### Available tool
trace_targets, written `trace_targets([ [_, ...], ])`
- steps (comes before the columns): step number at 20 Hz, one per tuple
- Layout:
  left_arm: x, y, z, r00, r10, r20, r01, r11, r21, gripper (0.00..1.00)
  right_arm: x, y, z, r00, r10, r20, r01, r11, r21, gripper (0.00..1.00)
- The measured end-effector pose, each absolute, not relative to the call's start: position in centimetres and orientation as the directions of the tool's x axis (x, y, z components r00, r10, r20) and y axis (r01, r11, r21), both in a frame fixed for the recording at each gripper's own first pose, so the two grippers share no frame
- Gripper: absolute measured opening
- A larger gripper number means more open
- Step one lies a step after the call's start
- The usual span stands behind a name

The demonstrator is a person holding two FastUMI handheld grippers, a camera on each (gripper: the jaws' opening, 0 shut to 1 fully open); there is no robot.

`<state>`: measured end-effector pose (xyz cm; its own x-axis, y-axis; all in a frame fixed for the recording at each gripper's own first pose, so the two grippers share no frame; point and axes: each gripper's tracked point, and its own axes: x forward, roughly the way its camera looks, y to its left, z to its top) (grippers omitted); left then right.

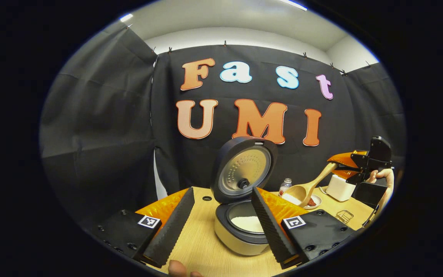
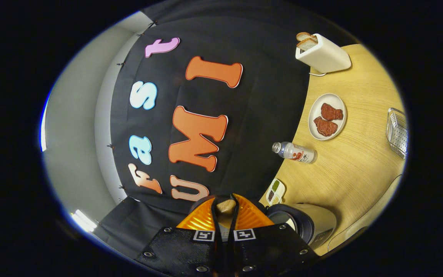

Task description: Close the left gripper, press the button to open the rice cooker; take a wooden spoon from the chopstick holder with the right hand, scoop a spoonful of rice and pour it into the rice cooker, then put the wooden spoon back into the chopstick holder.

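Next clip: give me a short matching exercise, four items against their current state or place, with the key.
Items
1. rice cooker
2. wooden spoon
3. toaster
4. water bottle

States
A. stands between the plate and the small seasoning dish
B. lid up, white rice inside the pot
C. bread slices sticking out of the top
D. held by the handle in the right gripper, bowl tilted down

Pairs: 1-B, 2-D, 3-C, 4-A
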<state>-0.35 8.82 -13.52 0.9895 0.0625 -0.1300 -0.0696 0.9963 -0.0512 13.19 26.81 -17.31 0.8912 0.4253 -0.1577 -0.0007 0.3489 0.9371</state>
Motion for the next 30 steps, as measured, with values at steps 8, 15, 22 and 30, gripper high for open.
trace_targets([
  [8, -0.3, 9.8, -13.9, 0.990, 0.066, -0.124, -0.074, 0.996, -0.054, 1.00, 13.8, 29.3, -17.1, 0.892, 0.422, -0.165, -0.077, 0.501, 0.862, 0.04],
  [15, -0.3, 10.1, -14.3, 0.990, 0.066, -0.128, -0.075, 0.995, -0.065, 1.00, 12.9, 31.2, -16.2, 0.884, 0.440, -0.158, -0.144, 0.578, 0.803, 0.04],
  [22, -0.6, 10.2, -14.4, 0.989, 0.067, -0.128, -0.077, 0.995, -0.068, 1.00, 12.5, 33.2, -14.4, 0.880, 0.456, -0.135, -0.225, 0.648, 0.727, 0.04],
  [30, -0.9, 10.9, -14.7, 0.988, 0.086, -0.126, -0.094, 0.993, -0.064, 1.00, 11.7, 34.4, -13.4, 0.877, 0.465, -0.122, -0.285, 0.707, 0.647, 0.04],
])
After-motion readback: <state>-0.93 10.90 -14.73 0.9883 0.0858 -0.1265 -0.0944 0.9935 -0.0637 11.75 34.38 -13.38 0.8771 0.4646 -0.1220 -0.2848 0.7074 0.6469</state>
